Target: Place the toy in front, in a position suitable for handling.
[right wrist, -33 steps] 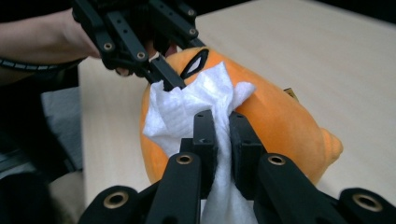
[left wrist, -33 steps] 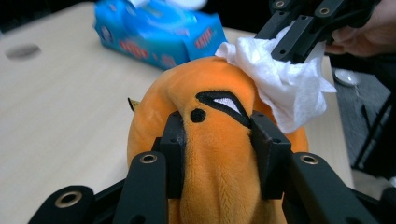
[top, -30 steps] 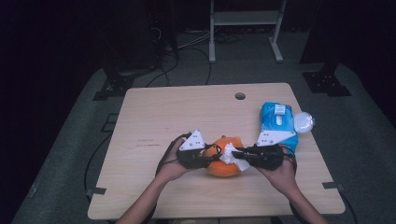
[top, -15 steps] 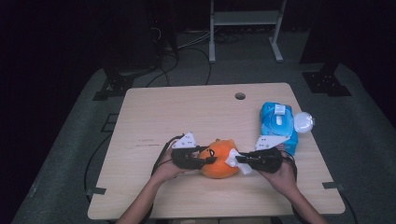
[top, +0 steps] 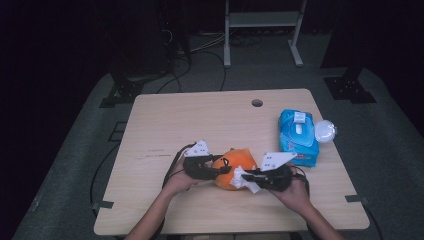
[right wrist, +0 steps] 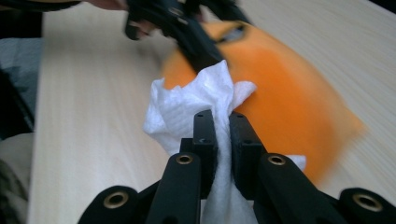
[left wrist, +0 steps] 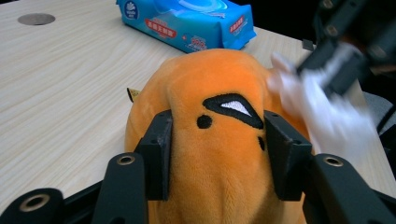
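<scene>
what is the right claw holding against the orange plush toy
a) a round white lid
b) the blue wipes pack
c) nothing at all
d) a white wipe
d: in the right gripper view the right claw has its jaws pinched on a crumpled white wipe that sits against the side of the orange plush toy, while the blue wipes pack lies apart on the table.

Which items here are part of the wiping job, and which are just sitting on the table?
In use:
- orange plush toy, between the left gripper jaws
- white wipe, pinched in the right gripper, against the toy

Lying about:
- blue wipes pack, far right on the table
- round white lid beside the pack
</scene>
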Motion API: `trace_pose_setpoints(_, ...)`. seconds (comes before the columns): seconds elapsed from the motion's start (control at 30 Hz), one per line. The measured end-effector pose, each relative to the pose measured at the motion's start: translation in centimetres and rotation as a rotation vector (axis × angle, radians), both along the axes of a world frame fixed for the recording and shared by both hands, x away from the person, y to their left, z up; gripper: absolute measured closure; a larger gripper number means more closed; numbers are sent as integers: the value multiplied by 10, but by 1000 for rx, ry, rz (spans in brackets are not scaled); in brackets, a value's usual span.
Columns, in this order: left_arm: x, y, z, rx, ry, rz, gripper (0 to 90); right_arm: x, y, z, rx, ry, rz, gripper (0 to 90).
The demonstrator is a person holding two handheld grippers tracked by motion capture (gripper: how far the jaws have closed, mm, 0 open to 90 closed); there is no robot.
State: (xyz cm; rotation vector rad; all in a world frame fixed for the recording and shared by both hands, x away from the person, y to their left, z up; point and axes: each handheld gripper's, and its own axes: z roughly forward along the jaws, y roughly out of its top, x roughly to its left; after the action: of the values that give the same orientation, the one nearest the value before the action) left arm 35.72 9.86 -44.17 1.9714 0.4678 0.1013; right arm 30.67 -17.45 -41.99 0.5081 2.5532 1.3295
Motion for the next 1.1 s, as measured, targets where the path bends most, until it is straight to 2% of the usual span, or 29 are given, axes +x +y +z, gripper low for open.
trace_pose_setpoints(0.1, 1, 1, -1, -16, 11, 2, 490, 6, -25, -3, 10, 18, -78, 822)
trace_pose_setpoints(0.17, 1, 0, -1, -8, 5, -6, 486, 11, -38, -4, 54, 51, -125, 821)
trace_pose_setpoints(0.3, -1, -1, 0, 0, -3, -16, 475, 20, -36, 1, 120, 60, -134, 818)
trace_pose_setpoints(0.4, -1, -1, 0, 7, -6, -42, 434, 26, -26, -6, 102, 95, -112, 819)
trace_pose_setpoints(0.43, -1, -1, -1, 13, -8, -51, 403, 25, -23, -9, 92, 112, -97, 819)
trace_pose_setpoints(0.57, -2, -2, 0, 11, 1, -67, 335, 20, -21, -10, 77, 122, -86, 820)
trace_pose_setpoints(0.63, -7, -3, 0, 10, -10, -69, 307, 16, -21, -14, 76, 143, -83, 821)
trace_pose_setpoints(0.83, -9, -4, -3, -2, -20, -62, 272, 11, -20, -15, 65, 141, -83, 821)
trace_pose_setpoints(0.93, -9, -3, -5, -15, -36, -74, 259, 10, -19, -15, 62, 138, -87, 820)
trace_pose_setpoints(1.07, -9, -3, -6, -12, -55, -92, 251, 9, -19, -15, 60, 135, -85, 819)
trace_pose_setpoints(1.1, -10, -2, -7, -11, -75, -99, 252, 9, -18, -15, 59, 135, -87, 820)
